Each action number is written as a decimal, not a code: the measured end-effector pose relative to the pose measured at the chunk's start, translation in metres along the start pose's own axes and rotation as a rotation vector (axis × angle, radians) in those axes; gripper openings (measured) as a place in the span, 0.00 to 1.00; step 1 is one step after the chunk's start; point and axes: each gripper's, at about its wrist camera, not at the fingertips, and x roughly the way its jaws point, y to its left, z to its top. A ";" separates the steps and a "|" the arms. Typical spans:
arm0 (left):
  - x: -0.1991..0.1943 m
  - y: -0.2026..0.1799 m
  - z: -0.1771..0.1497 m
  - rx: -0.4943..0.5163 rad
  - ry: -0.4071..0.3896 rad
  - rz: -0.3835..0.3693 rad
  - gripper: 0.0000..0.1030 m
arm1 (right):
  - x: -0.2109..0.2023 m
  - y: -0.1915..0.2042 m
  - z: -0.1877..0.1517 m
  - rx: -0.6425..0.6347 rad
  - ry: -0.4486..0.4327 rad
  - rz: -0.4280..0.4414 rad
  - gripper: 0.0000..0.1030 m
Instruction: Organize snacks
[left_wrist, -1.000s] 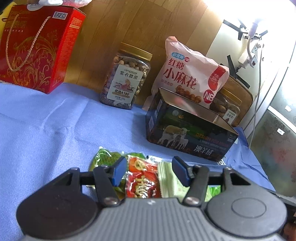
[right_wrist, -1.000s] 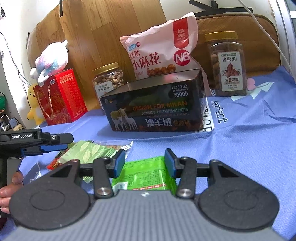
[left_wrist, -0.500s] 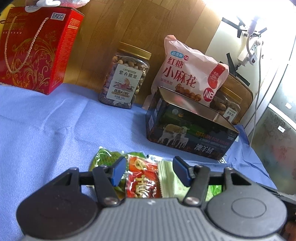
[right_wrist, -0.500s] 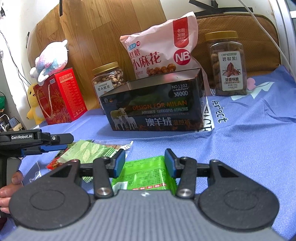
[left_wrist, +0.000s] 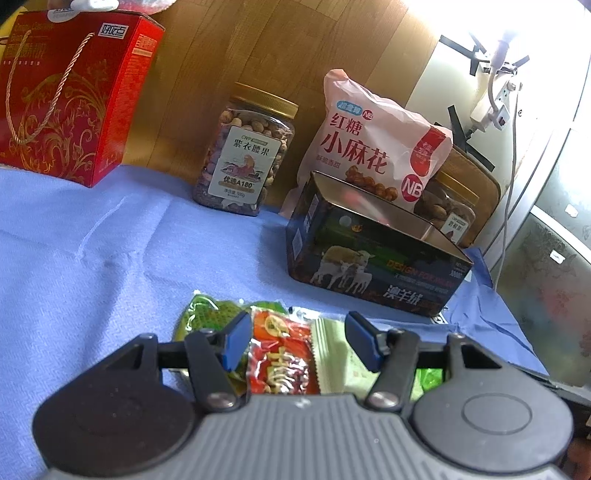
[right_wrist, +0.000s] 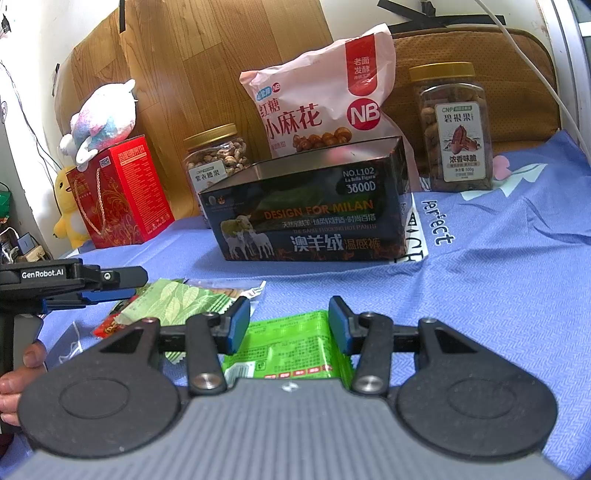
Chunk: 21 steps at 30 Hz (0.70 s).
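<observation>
Blue cloth (right_wrist: 498, 280) carries loose packets at six o'clock, both grippers (left_wrist: 293, 341) (right_wrist: 289, 325) gaping over a red packet (left_wrist: 280, 360) and green packet (right_wrist: 291, 350), the open tin (right_wrist: 314, 214) at twelve o'clock probably their destination

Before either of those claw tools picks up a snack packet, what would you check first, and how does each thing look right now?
1. Dark tin box open on top, ready to take snacks: ok.
2. Red packet lies between the left gripper's jaws, which stand apart: ok.
3. Bright green packet sits between the right gripper's jaws: ok.
4. Right jaws actually pressing the green packet: cannot tell.
5. Blue cloth between packets and box free of obstacles: ok.
</observation>
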 end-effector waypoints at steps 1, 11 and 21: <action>0.000 0.000 0.000 0.000 0.000 0.000 0.55 | 0.000 0.001 0.000 -0.009 0.000 0.004 0.49; 0.000 -0.001 -0.001 0.006 -0.001 0.001 0.58 | 0.005 0.014 -0.003 -0.096 0.038 -0.015 0.50; 0.001 -0.001 -0.001 0.006 -0.001 0.000 0.58 | 0.008 0.024 -0.004 -0.158 0.061 -0.020 0.59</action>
